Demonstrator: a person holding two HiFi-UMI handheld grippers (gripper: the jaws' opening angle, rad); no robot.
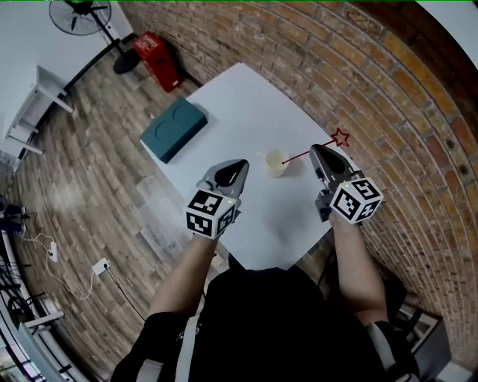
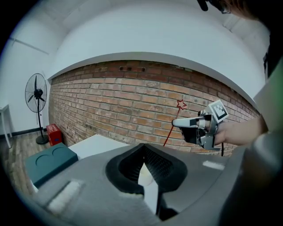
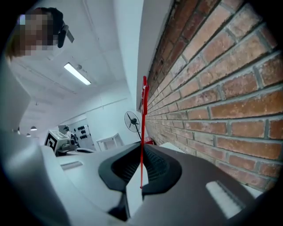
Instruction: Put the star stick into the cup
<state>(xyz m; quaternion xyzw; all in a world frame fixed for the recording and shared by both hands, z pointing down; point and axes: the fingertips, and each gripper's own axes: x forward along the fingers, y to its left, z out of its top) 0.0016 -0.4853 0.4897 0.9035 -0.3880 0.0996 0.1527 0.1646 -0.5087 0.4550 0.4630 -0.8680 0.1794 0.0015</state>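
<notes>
The star stick [image 1: 340, 137] is a thin red rod with an outlined star on its far end. My right gripper [image 1: 317, 154] is shut on its shaft and holds it above the white table [image 1: 246, 97], tilted. The rod's lower end hangs just right of the small cream cup [image 1: 275, 160], which stands upright mid-table. In the right gripper view the stick [image 3: 143, 128] rises straight up from between the pinched jaws. My left gripper [image 1: 237, 168] hovers left of the cup, shut and empty. From the left gripper view, the right gripper [image 2: 176, 123] and the star [image 2: 181, 104] show against the bricks.
A teal box [image 1: 174, 128] sits at the table's left corner. A brick wall [image 1: 388, 82] runs close along the table's right side. On the wooden floor beyond stand a red case [image 1: 158, 60], a fan [image 1: 82, 15] and a white shelf [image 1: 33, 104].
</notes>
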